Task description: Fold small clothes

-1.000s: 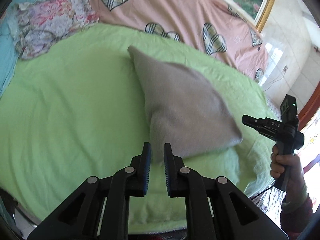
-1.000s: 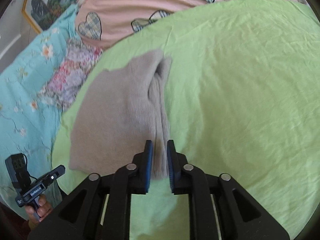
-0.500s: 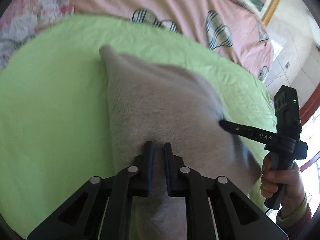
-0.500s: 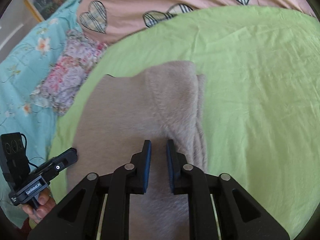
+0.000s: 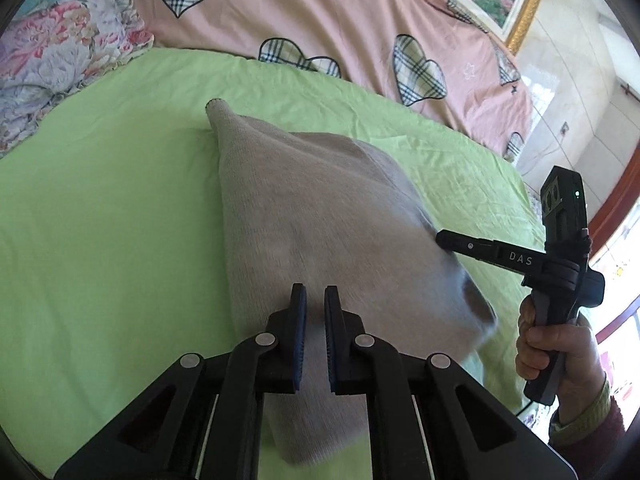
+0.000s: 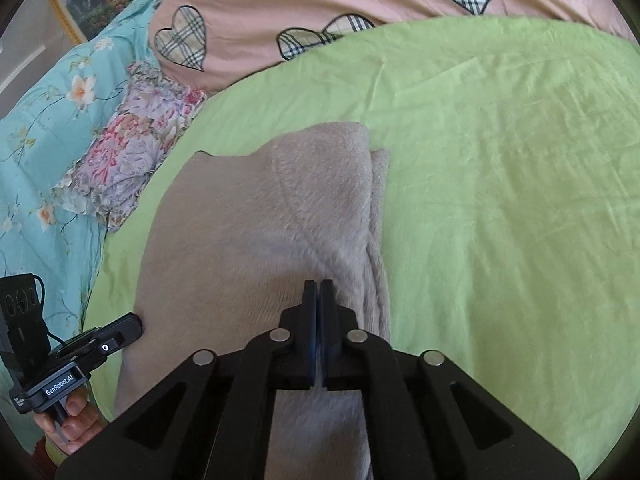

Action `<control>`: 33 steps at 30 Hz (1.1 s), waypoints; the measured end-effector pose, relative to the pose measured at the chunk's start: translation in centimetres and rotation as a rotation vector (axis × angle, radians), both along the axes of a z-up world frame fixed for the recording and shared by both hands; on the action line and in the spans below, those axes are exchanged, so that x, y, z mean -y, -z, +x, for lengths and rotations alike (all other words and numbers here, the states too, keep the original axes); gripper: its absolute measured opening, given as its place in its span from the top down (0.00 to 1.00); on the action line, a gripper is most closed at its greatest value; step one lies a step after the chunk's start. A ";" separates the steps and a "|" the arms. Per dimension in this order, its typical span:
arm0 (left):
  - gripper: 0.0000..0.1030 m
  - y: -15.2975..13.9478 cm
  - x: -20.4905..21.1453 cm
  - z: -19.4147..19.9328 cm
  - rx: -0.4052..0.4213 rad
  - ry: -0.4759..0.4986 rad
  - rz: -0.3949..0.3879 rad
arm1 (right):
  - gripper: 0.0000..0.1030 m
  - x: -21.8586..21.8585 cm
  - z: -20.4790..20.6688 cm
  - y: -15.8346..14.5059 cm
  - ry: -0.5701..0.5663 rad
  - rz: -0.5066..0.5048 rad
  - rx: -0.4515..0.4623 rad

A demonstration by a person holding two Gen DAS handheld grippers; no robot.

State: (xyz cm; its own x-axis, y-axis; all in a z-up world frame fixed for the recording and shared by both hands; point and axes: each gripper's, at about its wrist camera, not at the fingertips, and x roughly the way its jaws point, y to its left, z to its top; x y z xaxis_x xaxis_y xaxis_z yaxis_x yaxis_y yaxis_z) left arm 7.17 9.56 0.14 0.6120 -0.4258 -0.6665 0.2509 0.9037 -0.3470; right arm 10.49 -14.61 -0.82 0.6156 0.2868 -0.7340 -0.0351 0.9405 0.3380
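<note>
A: Start at the left gripper; how do its jaws stand?

B: Drawn in close, with a narrow gap between the blue pads; the beige knit garment fills that gap and runs on under the fingers, so it reads as clenched on the near edge of the cloth; how firmly the pads bite I cannot tell.

A: And the right gripper?

B: Its fingers are pressed together, pads meeting, with a thin fold of the same garment pinched between them; from the left view the right gripper shows off to the side, tip touching the garment's far edge, with the person's right hand wrapped round its handle.

A: Where does the garment lie from there?

B: Straight ahead of both grippers and beneath them; it stretches away from the fingers over the green sheet; its near part looks lifted; a folded fleecy layer sits just ahead of the right fingers.

A: Further out?

B: Beyond the green sheet a pink quilt with plaid hearts; to the left of the right gripper a flowered cushion on a turquoise floral cover; the left gripper shows low at that side, held by the person's left hand.
</note>
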 end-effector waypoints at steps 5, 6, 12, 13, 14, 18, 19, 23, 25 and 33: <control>0.91 1.4 0.3 -3.7 -0.022 0.031 0.038 | 0.96 -1.3 -4.1 -0.6 -0.054 0.006 0.004; 0.91 1.8 0.3 -4.1 -0.026 0.027 0.045 | 0.96 -1.5 -4.7 -0.4 -0.063 0.002 -0.003; 0.91 3.8 -0.4 -4.9 -0.063 0.000 0.005 | 0.97 -0.3 -7.2 3.1 -0.021 -0.028 -0.065; 0.91 3.8 -0.3 -5.0 -0.062 -0.001 0.011 | 0.97 0.2 -7.4 3.3 -0.004 0.002 -0.062; 0.91 4.0 -0.2 -5.0 -0.061 -0.002 0.017 | 0.99 0.5 -7.4 3.4 0.007 0.012 -0.066; 0.92 4.4 -0.1 -4.9 -0.071 -0.020 0.014 | 1.00 0.2 -7.1 3.3 0.003 -0.026 -0.066; 0.92 4.4 -0.1 -4.9 -0.073 -0.023 0.009 | 1.00 0.0 -7.1 3.3 0.002 -0.038 -0.064; 0.92 4.4 -0.2 -4.9 -0.076 -0.025 0.003 | 1.00 0.2 -7.2 3.5 0.000 -0.034 -0.059; 0.92 4.4 -0.2 -4.9 -0.074 -0.026 0.007 | 1.00 0.4 -7.5 3.5 -0.001 -0.032 -0.055; 0.92 4.4 0.1 -5.0 -0.071 -0.031 0.038 | 1.00 0.2 -7.7 3.7 0.003 -0.050 -0.052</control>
State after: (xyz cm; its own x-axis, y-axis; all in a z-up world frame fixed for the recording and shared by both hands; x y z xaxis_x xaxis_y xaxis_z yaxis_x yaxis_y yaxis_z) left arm 2.21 9.42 -4.23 0.5747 -0.3813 -0.7241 0.1988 0.9234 -0.3284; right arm 2.79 -14.83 -4.52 0.5772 0.2474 -0.7782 -0.0162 0.9563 0.2920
